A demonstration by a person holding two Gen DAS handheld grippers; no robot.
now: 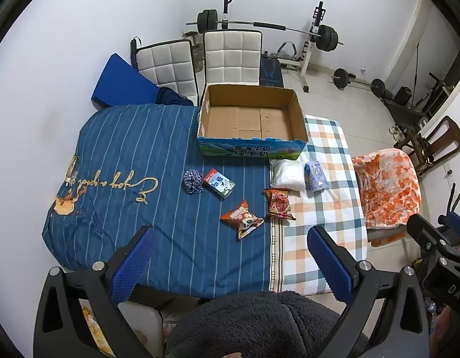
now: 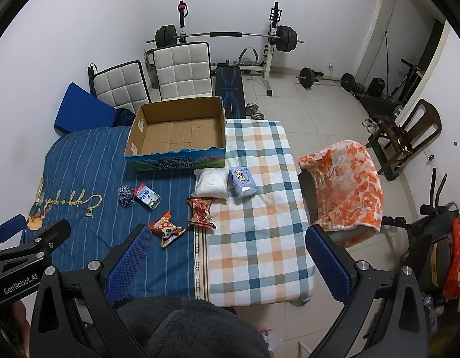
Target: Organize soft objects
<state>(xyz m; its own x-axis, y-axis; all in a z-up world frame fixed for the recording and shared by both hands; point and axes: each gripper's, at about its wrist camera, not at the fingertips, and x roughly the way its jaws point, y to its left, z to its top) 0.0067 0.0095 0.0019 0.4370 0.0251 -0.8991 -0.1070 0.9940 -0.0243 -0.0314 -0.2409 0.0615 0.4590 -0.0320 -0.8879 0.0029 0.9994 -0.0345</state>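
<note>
An open, empty cardboard box (image 1: 251, 119) (image 2: 179, 131) stands at the far side of the cloth-covered table. In front of it lie a blue-white yarn ball (image 1: 191, 180) (image 2: 125, 194), a small milk carton (image 1: 218, 183) (image 2: 147, 198), a panda snack bag (image 1: 242, 218) (image 2: 167, 231), a red snack bag (image 1: 279, 203) (image 2: 201, 212), a white soft bag (image 1: 288, 174) (image 2: 211, 183) and a blue tissue pack (image 1: 316, 175) (image 2: 242, 181). My left gripper (image 1: 230, 261) is open and empty, above the table's near edge. My right gripper (image 2: 227, 264) is open and empty, beside it to the right.
A chair with an orange-white blanket (image 1: 386, 189) (image 2: 346, 194) stands right of the table. Two white padded chairs (image 1: 230, 56) (image 2: 182, 70) and a blue cushion (image 1: 119, 82) sit behind it. A weight bench and barbells (image 2: 230, 38) line the back wall. A dark fleece sleeve (image 1: 254, 325) fills the bottom.
</note>
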